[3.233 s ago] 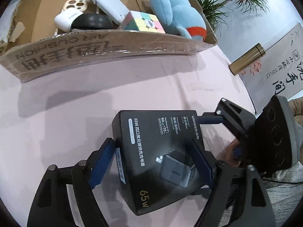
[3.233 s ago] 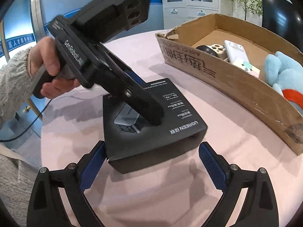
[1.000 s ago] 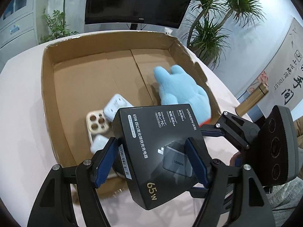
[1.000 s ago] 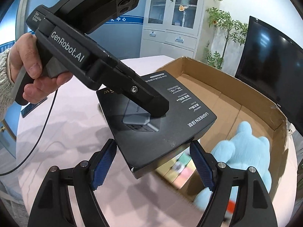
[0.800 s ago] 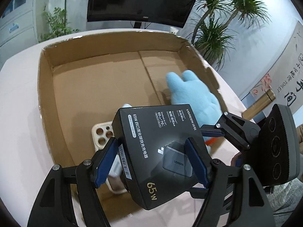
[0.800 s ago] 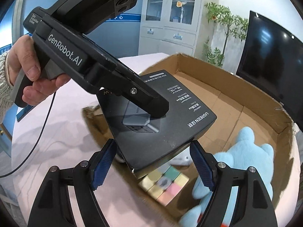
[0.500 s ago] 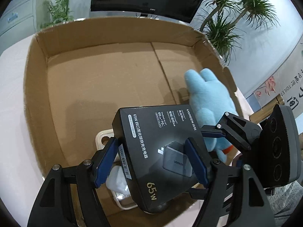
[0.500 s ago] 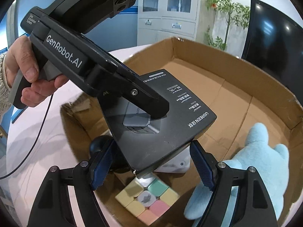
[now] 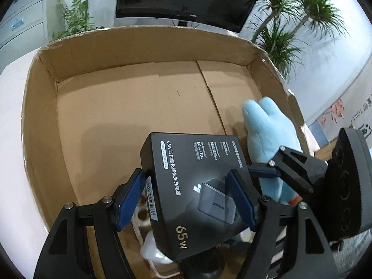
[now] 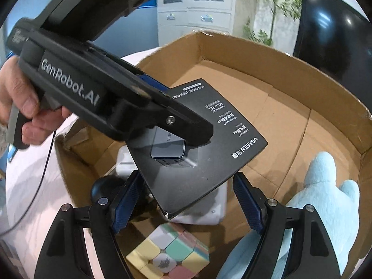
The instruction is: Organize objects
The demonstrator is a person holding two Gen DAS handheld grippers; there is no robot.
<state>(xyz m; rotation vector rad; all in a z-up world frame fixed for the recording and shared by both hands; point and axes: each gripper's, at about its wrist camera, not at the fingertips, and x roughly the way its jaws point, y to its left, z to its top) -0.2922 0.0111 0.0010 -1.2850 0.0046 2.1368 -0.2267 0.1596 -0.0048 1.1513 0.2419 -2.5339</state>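
Black charger box (image 9: 186, 153). Hangs in the air between both tongs, tipped a little, with its printed face up. Sits right over the open cardboard carton (image 9: 148, 53), not yet down on its floor.

Left tongs (image 9: 186, 174): clenched on the charger box, one blue pad on the barcode side, the other on the far side. Right tongs (image 10: 187, 176): clenched on it too, pads pressing in on the two edges by the near corner. A hand (image 10: 21, 107) around the left handle, off to the left in the right tongs' view.

Looks stiff, with flat sides and sharp corners. Looks smooth and a bit shiny, so maybe slippery under the pads. Probably not very heavy, but a charger inside would make it heavier than an empty box. Not likely to break from a soft set-down, though a drop could dent a corner. Best hold: flat pads on two facing sides, near the middle, not out at a corner where it can twist.

Just under the right tongs: a pastel puzzle cube (image 10: 169, 253), a white gadget (image 10: 204, 211) and a round black thing (image 10: 102, 188). To the right of both tongs, a soft blue plush toy (image 9: 267, 125) against the carton wall. Ahead of the tongs, lots of bare brown carton floor. Looks like the best spot for the box, away from the small things below.
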